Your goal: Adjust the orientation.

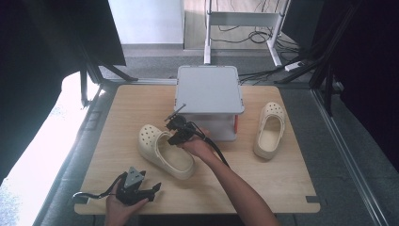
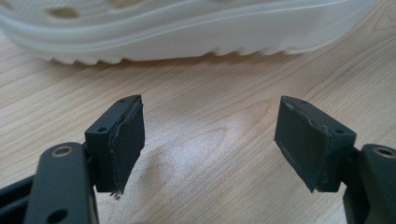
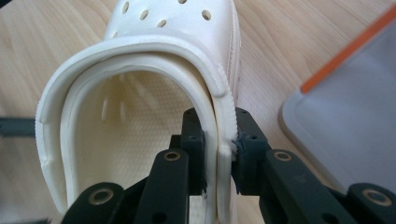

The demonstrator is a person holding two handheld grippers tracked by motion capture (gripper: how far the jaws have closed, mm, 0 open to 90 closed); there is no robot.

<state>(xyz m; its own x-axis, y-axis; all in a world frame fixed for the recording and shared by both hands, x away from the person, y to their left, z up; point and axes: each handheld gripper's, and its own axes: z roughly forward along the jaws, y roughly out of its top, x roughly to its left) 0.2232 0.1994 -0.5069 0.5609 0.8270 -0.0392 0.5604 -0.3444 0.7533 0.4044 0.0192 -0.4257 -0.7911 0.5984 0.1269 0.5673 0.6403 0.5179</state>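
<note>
A: Which step is this?

B: Picking up. The right hand-held gripper [image 1: 178, 132] has closed on the side wall of the cream clog [image 1: 165, 151] lying centre-left on the worktop [image 1: 282, 183], 1 jaw inside the opening and 1 outside. In the right gripper view the pads pinch the rim [image 3: 219, 140] tightly.

A: And the other one?

B: The left hand-held gripper [image 1: 141, 190] sits at the lower left of the high view, jaws wide apart with nothing between them. Its own view shows bare wood and the clog's sole [image 2: 187, 44] across the top.

A: What comes next?

B: Probably a lift toward the grey box [image 1: 209, 96] at top centre, or beside the 2nd clog [image 1: 269, 129] at the right. A thin wall held at 1 side may swing, so a slow, level carry is wise.
</note>
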